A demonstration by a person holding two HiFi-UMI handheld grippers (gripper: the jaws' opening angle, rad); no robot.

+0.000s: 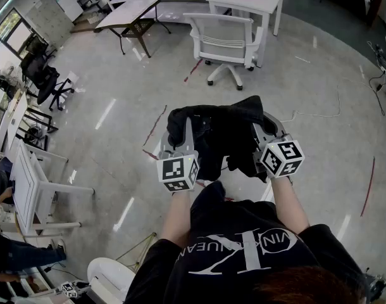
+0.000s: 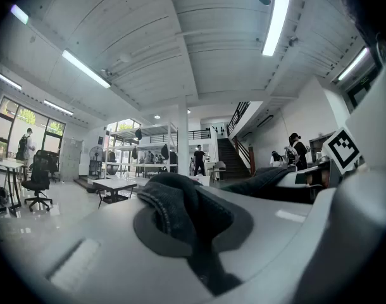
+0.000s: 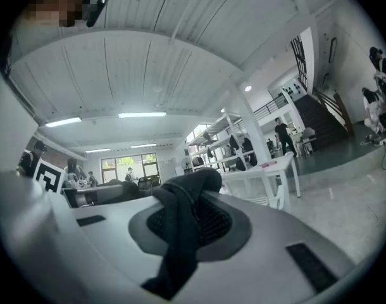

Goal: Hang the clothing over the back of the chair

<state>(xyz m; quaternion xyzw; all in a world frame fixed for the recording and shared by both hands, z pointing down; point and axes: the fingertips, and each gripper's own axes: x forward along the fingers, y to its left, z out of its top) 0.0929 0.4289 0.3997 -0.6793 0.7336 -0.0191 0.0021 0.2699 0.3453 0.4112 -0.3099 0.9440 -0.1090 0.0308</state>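
Head view: a person holds the black clothing (image 1: pixel 218 138) bunched between the left gripper (image 1: pixel 182 145) and the right gripper (image 1: pixel 267 141), well apart from the white chair (image 1: pixel 223 43). Left gripper view: jaws clamp a dark fold. Right gripper view: jaws likewise pinch the fabric.

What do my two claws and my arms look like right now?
The left claw and right claw are light grey plastic, each carrying a white cube with black square markers. Their inner faces have dark oval pads. The person wears a black short-sleeved T-shirt with white print.
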